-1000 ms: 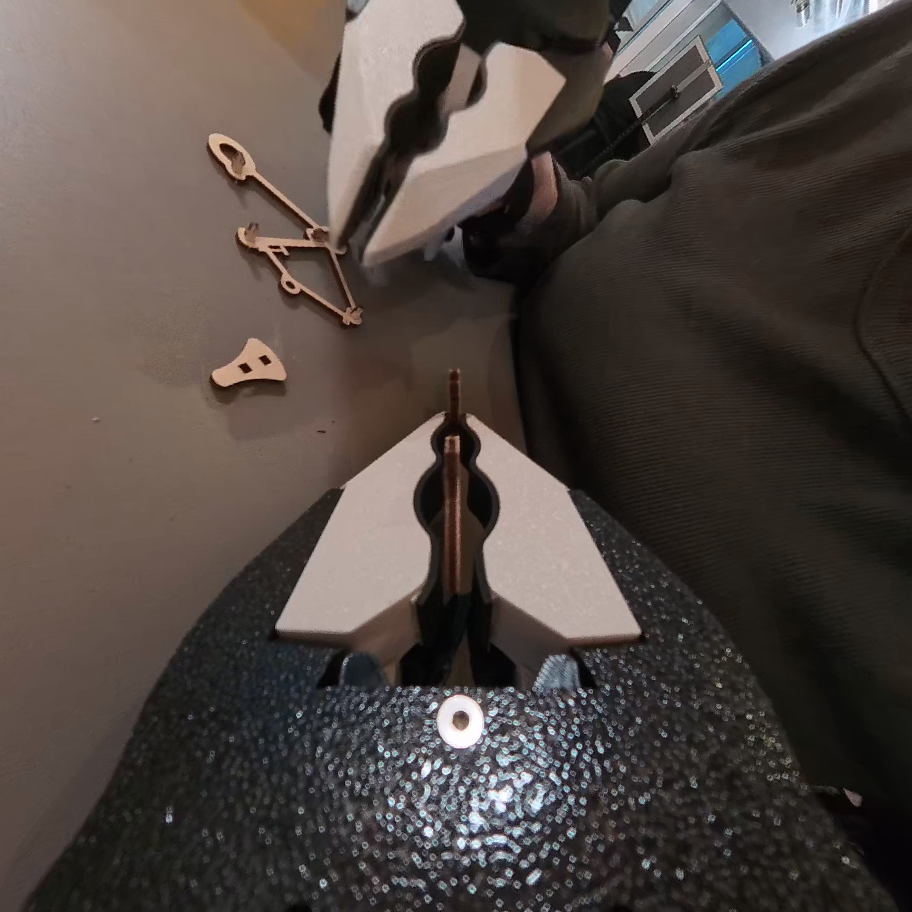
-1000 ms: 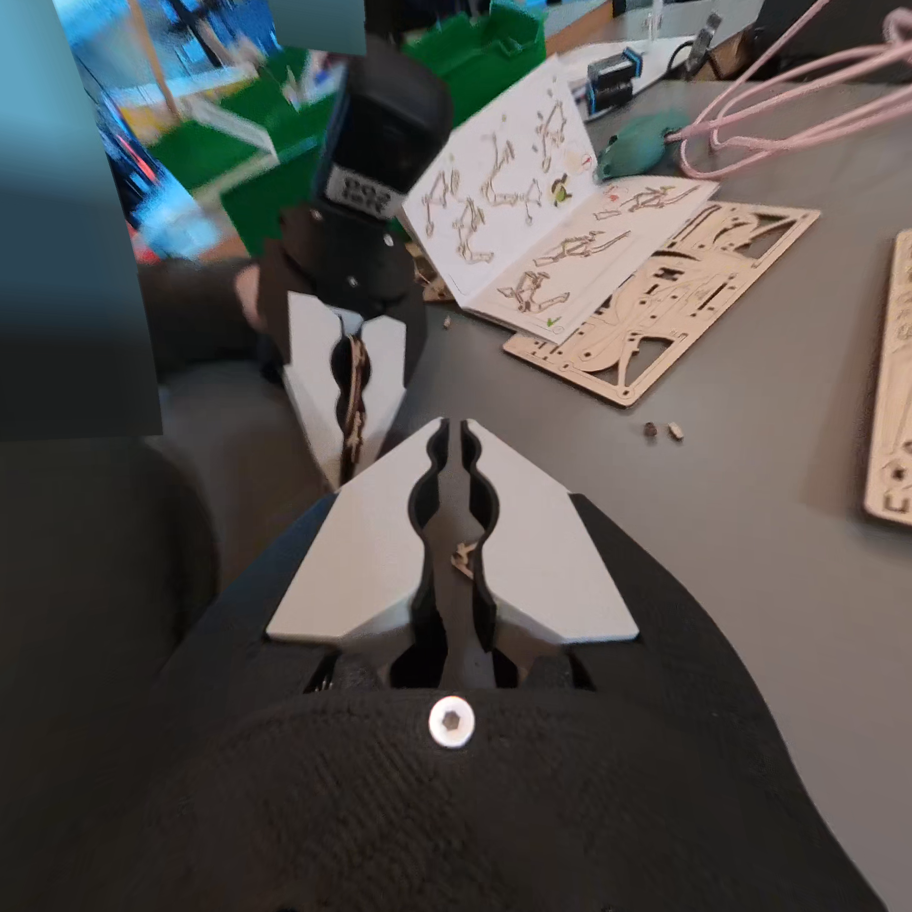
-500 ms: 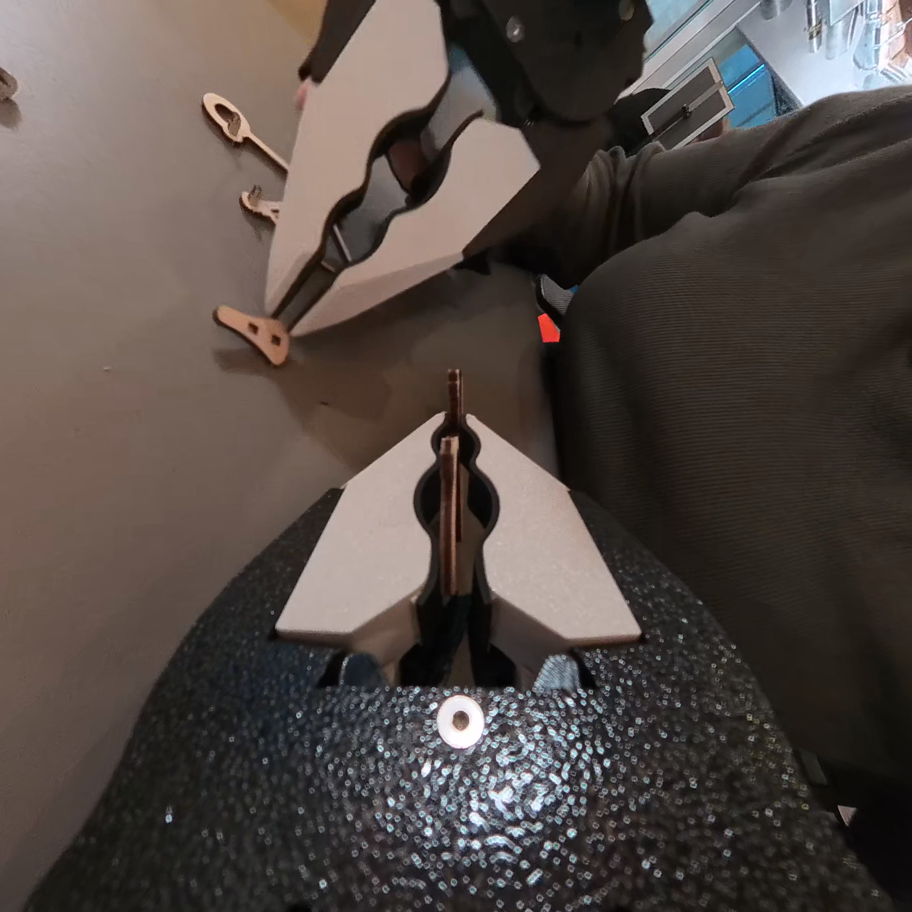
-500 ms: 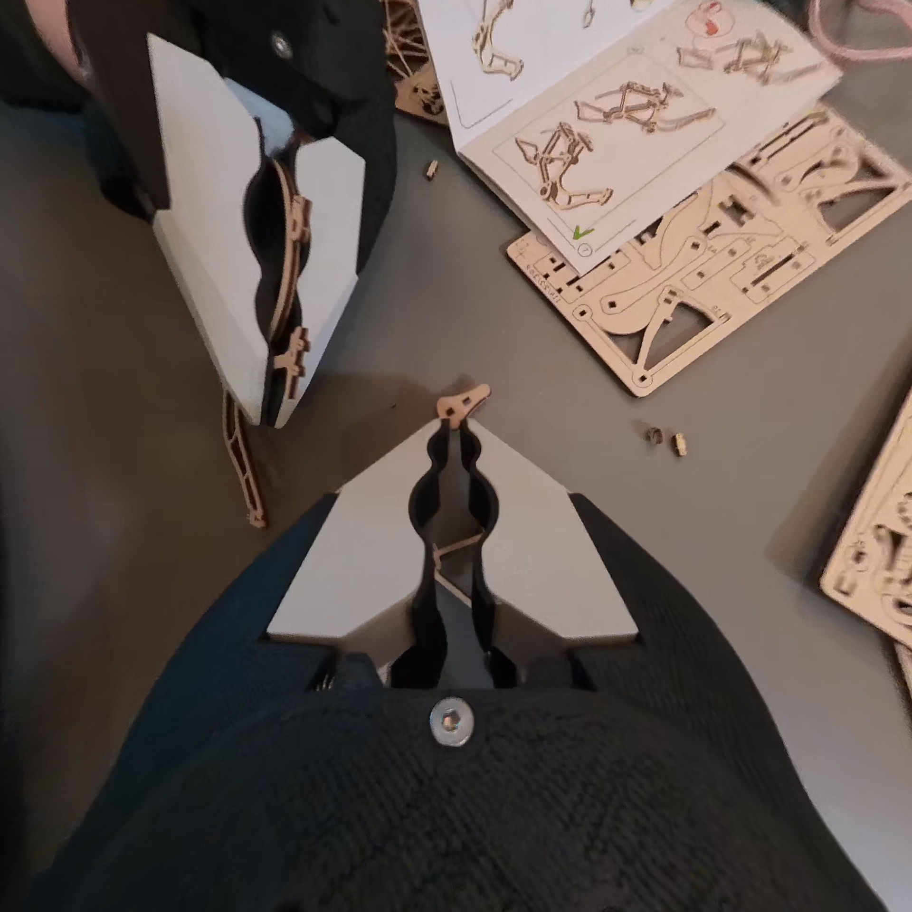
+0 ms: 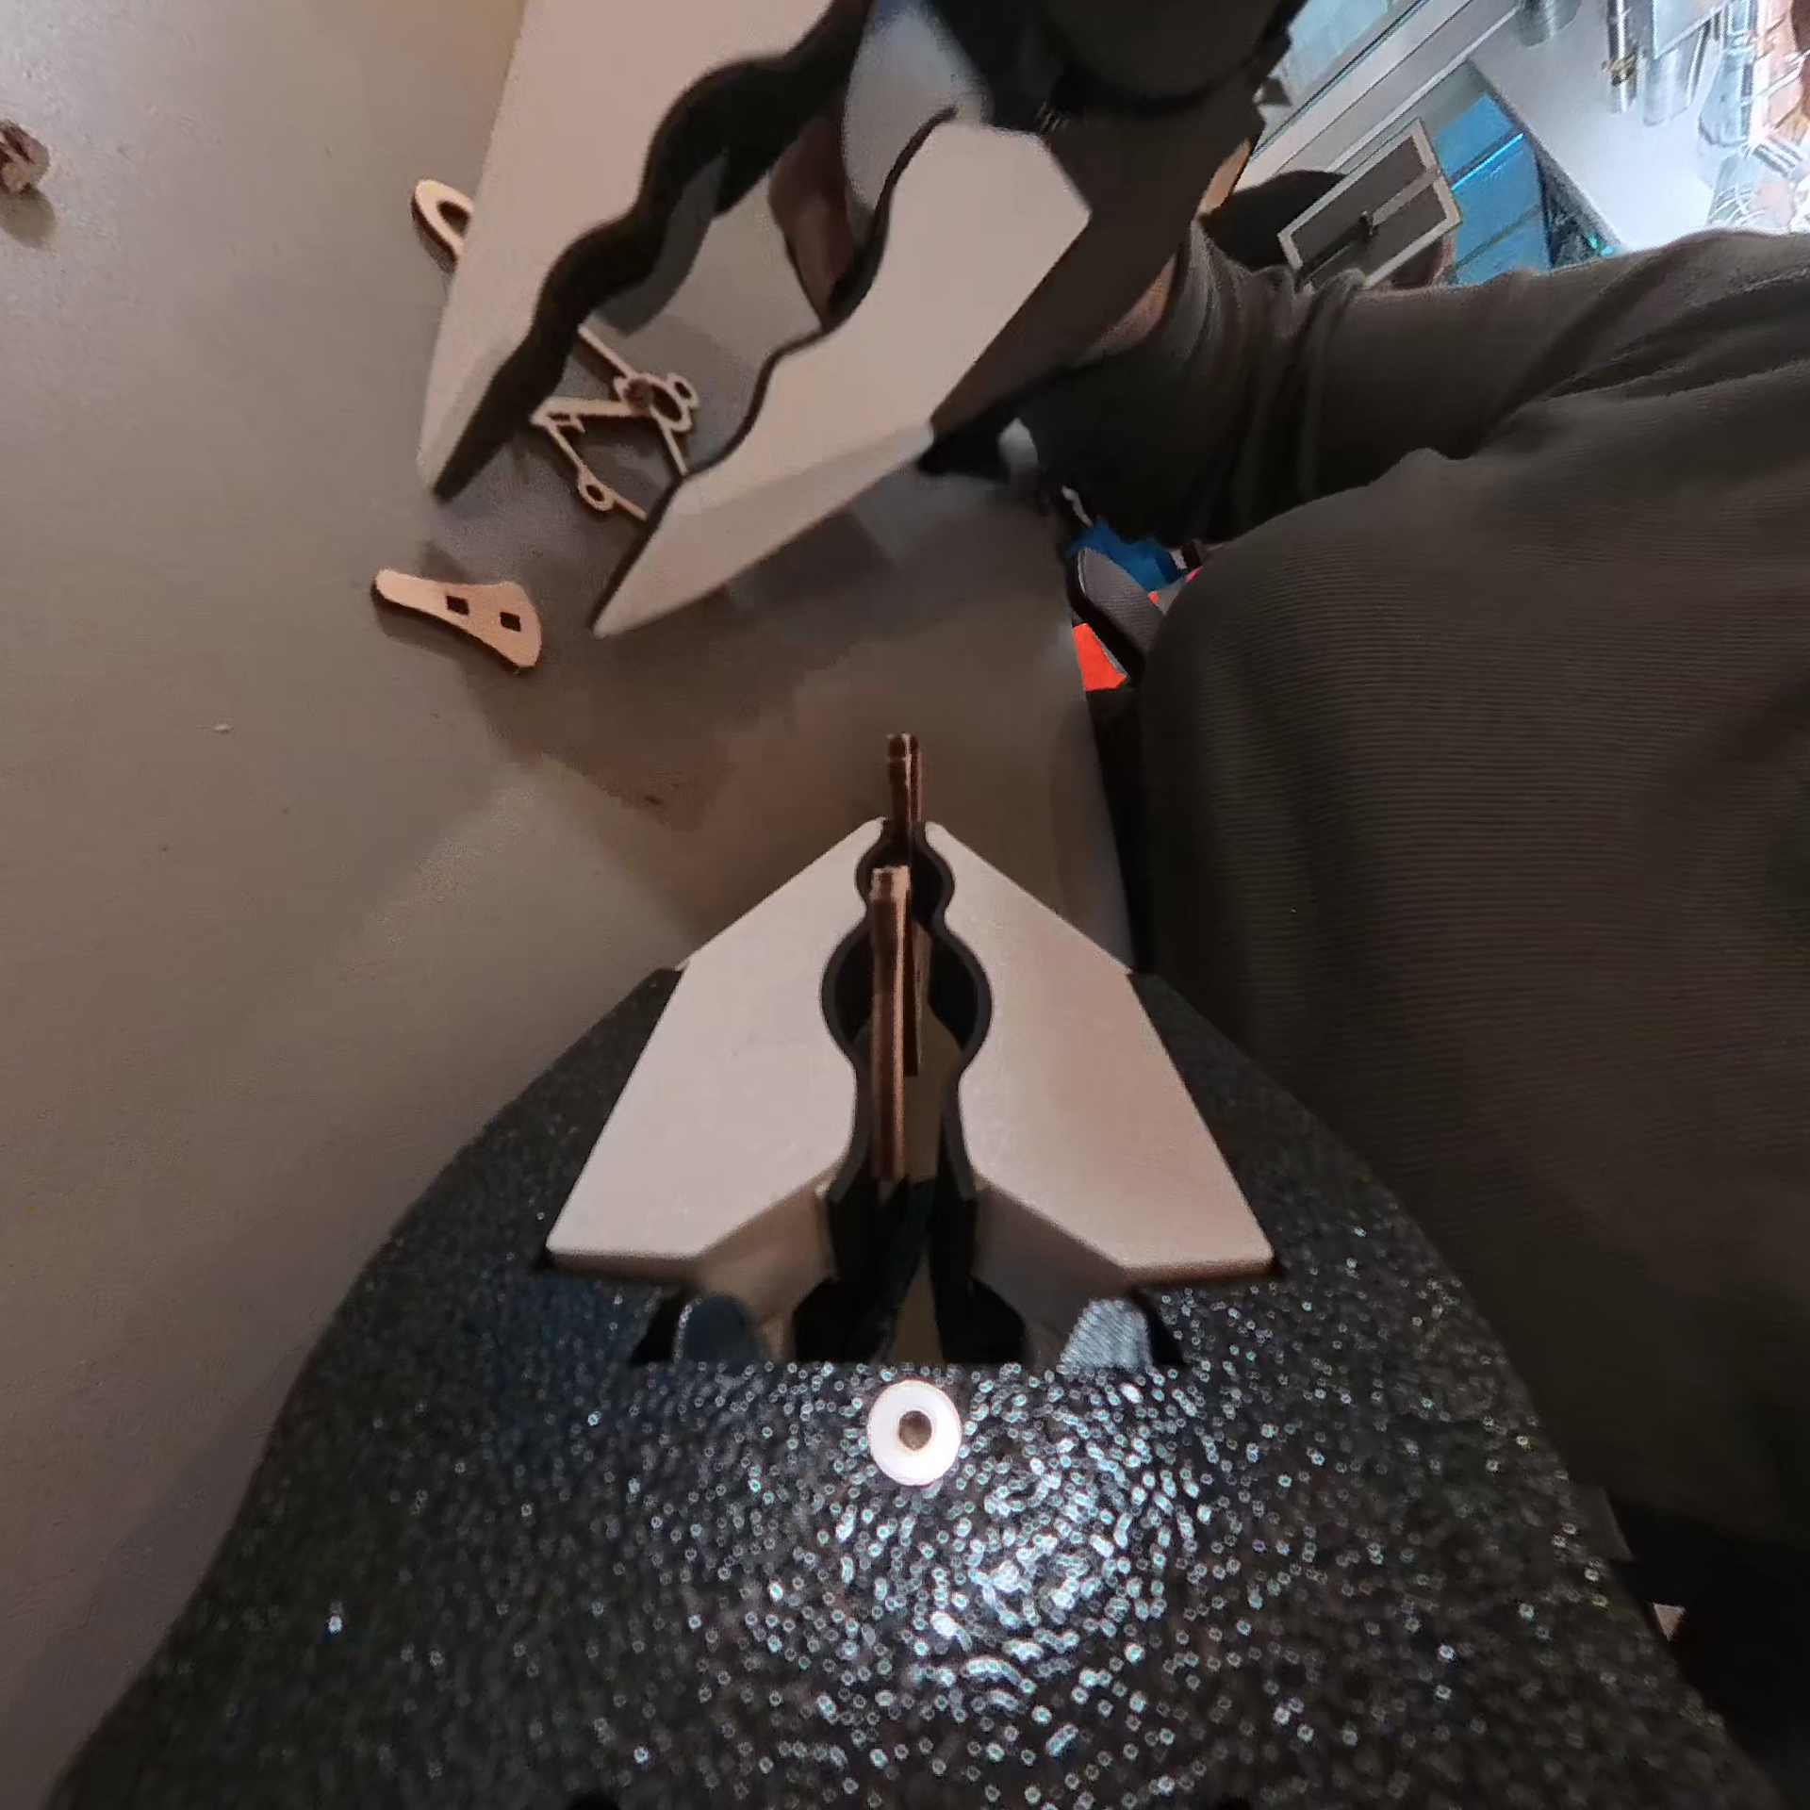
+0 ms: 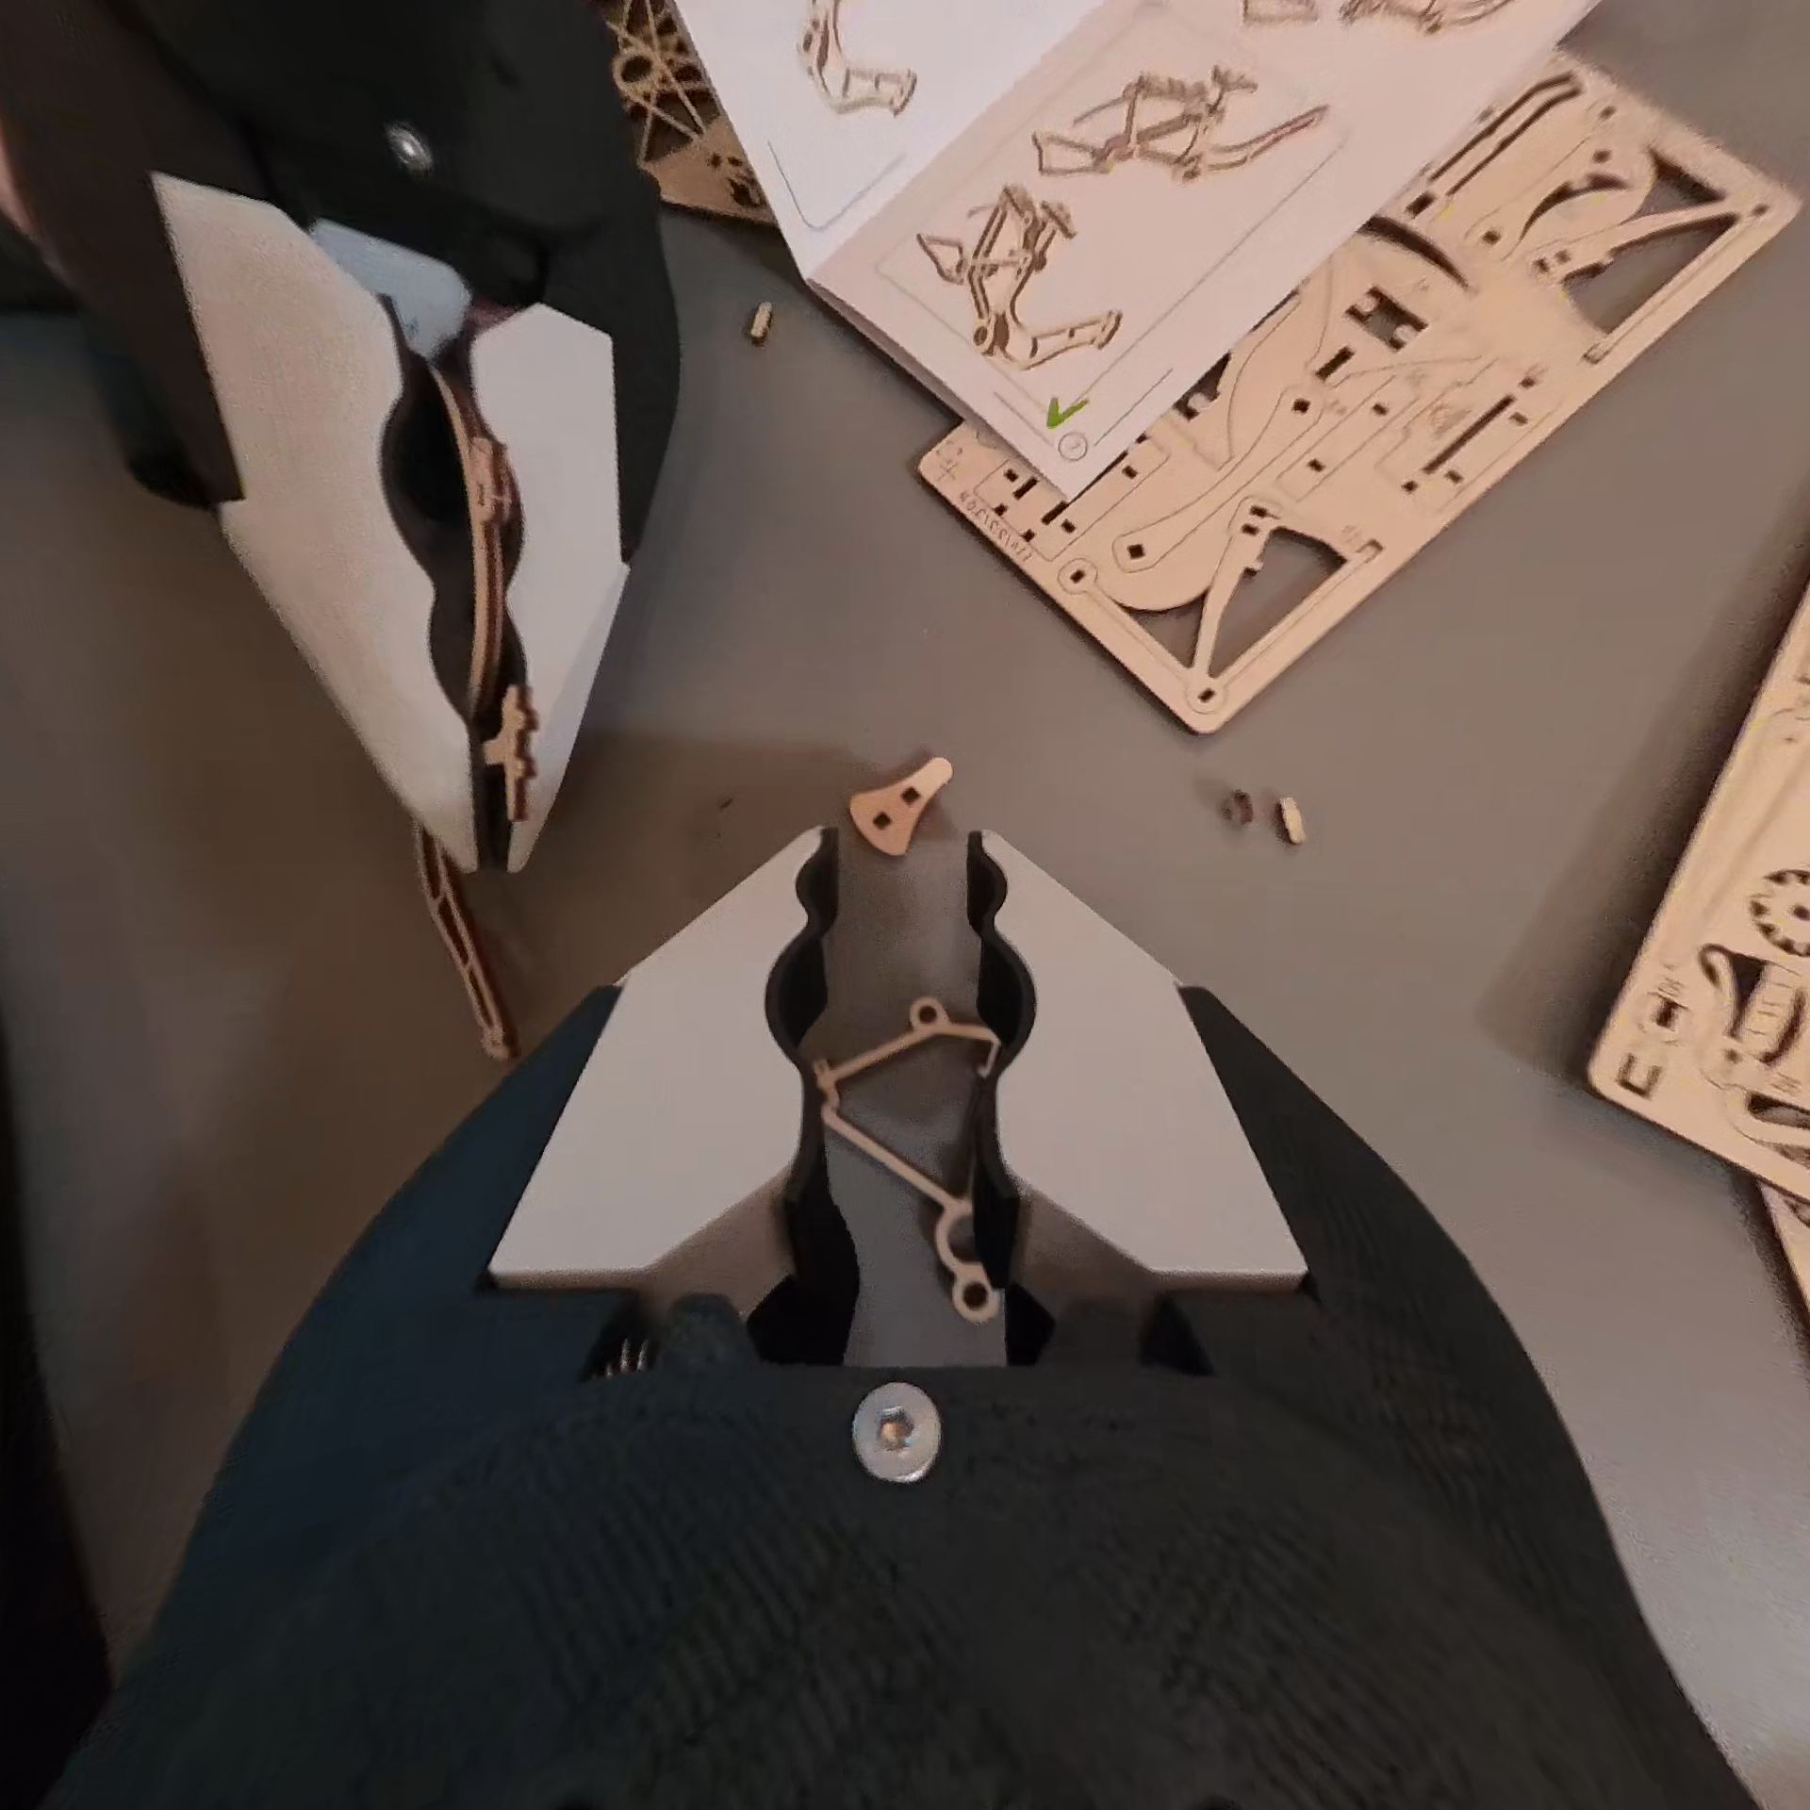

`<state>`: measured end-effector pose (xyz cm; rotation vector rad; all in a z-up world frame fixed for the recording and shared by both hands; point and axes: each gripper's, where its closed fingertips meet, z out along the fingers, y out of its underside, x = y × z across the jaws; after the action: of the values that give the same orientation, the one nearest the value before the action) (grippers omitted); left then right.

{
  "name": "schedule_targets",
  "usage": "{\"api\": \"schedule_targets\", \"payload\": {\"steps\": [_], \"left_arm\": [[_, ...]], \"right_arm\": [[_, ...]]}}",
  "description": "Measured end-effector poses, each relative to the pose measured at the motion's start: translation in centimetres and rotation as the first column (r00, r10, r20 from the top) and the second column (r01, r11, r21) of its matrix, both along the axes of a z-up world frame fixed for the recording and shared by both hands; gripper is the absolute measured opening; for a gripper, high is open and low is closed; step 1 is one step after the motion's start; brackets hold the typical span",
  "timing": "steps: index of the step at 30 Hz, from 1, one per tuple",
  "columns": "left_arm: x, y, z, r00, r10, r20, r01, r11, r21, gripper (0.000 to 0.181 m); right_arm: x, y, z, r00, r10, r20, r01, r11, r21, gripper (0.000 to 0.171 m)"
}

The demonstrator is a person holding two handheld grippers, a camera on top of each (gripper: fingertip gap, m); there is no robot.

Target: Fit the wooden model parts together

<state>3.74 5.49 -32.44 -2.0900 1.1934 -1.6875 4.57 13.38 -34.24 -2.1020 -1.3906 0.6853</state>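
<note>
My left gripper [image 5: 901,833] is shut on a thin wooden part [image 5: 893,989], seen edge-on and sticking out past the tips. In the right wrist view the left gripper [image 6: 495,862] stands at the left, with the curved, notched part [image 6: 495,588] between its jaws. My right gripper [image 6: 901,847] is open, jaws wide, low over the grey table. A wooden linkage piece [image 6: 911,1107] lies flat between its fingers, also seen in the left wrist view [image 5: 617,421]. A small wedge piece with two square holes [image 6: 901,808] lies just beyond the right fingertips.
An open instruction booklet [image 6: 979,196] lies on a cut-out plywood sheet [image 6: 1371,470] at the back right. Another plywood sheet [image 6: 1724,979] is at the right edge. Two tiny pegs [image 6: 1263,813] lie between them. A looped wooden piece [image 5: 441,215] lies farther off. A person's dark sleeve [image 5: 1469,881] borders the table. Some 8 centimeters of space lies between my two pairs of fingers.
My right gripper has come down over the linkage piece and opened wide around it. My left gripper has kept its hold on the thin part and hardly moved.
</note>
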Motion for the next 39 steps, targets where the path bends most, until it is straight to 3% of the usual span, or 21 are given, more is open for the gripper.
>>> {"api": "schedule_targets", "payload": {"steps": [3, 6, 10, 20, 23, 25, 29, 31, 34, 36, 39], "left_arm": [[0.0, 0.0, 0.0, 1.0, 0.0, 0.001, 0.0, 1.0, 0.005, 0.0], [0.0, 0.0, 0.0, 1.0, -0.002, 0.002, 0.002, 1.0, 0.003, 0.0], [0.0, -0.2, 0.0, 1.0, -0.011, 0.002, 0.011, 1.0, 0.005, 0.0], [0.0, -0.1, 0.1, 1.0, -0.01, 0.011, 0.01, 1.0, 0.005, 0.0], [1.0, 1.8, 3.1, 0.979, 0.104, 0.176, -0.083, 0.989, -0.12, 0.0], [1.7, 2.6, 4.6, 0.953, 0.157, 0.258, -0.105, 0.973, -0.203, 0.0], [4.0, 2.3, 5.2, 0.943, 0.152, 0.295, -0.099, 0.978, -0.186, 0.0], [4.8, 1.9, 5.5, 0.943, 0.138, 0.305, -0.096, 0.984, -0.147, 0.0], [5.2, 1.8, 5.3, 0.95, 0.136, 0.281, -0.127, 0.991, -0.05, 0.0], [5.1, 1.8, 5.3, 0.95, 0.137, 0.28, -0.136, 0.99, -0.021, 0.0], [5.0, 1.6, 5.0, 0.954, 0.134, 0.267, -0.14, 0.99, 0.003, 0.0]], "right_arm": [[-0.6, 0.3, -0.5, 0.999, -0.026, 0.035, 0.024, 0.997, 0.08, 0.028], [-0.9, 0.1, -0.5, 0.998, -0.01, 0.064, 0.002, 0.991, 0.133, 0.014], [0.0, 0.5, 0.1, 0.995, -0.002, 0.102, -0.019, 0.978, 0.206, 0.013], [8.1, 2.3, 4.6, 0.997, -0.062, 0.056, 0.035, 0.916, 0.4, 0.013], [9.6, 2.0, 6.4, 0.999, -0.033, -0.015, 0.036, 0.836, 0.547, 0.013], [10.7, 1.9, 7.6, 1.0, -0.021, -0.014, 0.025, 0.739, 0.673, 0.013], [13.0, 2.3, 8.3, 0.978, -0.035, 0.207, -0.166, 0.479, 0.862, 0.013], [14.7, 2.9, 7.1, 0.899, -0.07, 0.432, -0.375, 0.385, 0.843, 0.013], [17.9, 3.9, 5.0, 0.631, -0.115, 0.767, -0.712, 0.307, 0.632, 0.013], [19.4, 4.2, 4.3, 0.427, -0.134, 0.894, -0.859, 0.247, 0.448, 0.013], [20.6, 4.2, 3.5, 0.199, -0.142, 0.97, -0.959, 0.178, 0.222, 0.013]]}}
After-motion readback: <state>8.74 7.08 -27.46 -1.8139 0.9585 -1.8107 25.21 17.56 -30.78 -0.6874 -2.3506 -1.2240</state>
